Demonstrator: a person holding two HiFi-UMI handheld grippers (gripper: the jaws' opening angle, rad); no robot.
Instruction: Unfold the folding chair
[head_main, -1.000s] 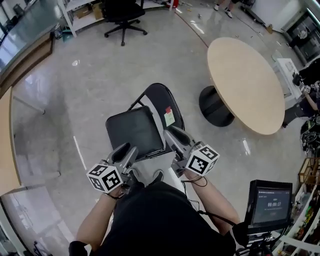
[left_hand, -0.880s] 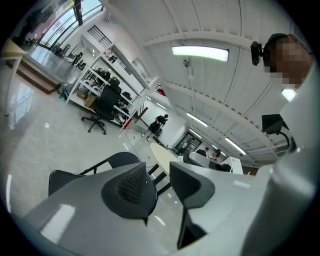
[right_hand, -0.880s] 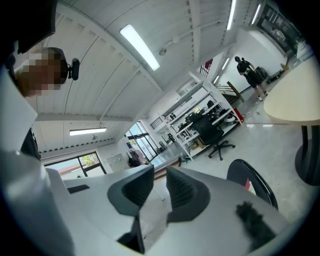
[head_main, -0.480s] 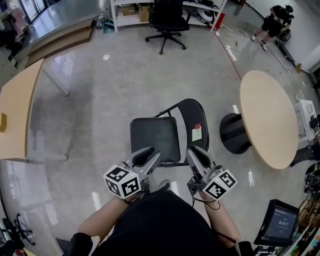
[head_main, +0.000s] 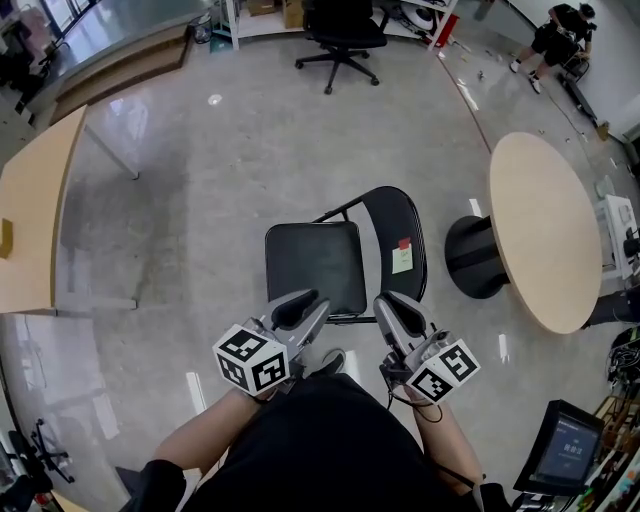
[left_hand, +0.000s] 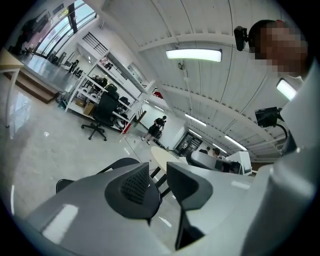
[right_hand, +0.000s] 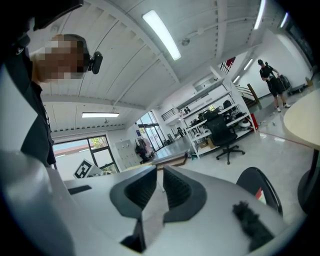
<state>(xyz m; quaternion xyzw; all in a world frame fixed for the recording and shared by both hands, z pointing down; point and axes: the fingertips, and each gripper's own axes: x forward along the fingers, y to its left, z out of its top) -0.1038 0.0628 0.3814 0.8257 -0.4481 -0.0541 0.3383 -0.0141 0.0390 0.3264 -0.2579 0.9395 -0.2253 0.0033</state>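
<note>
Left claw and right claw are both empty. Their jaws have just been closing, and each has a small gap with nothing in it. I see the folding chair standing on the floor just ahead of them, seat flat and back up. I think it is open, though I can't see its legs well. Little looks left to do.

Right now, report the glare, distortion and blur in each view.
Head view: fisheye bending at the edges, a lamp's glare spot on the polished floor, folding chair sharp. Left gripper view: round dark vignette, ceiling lamp blown out. Right gripper view: same vignette, strip light bright, ceiling lines bowed.
</note>
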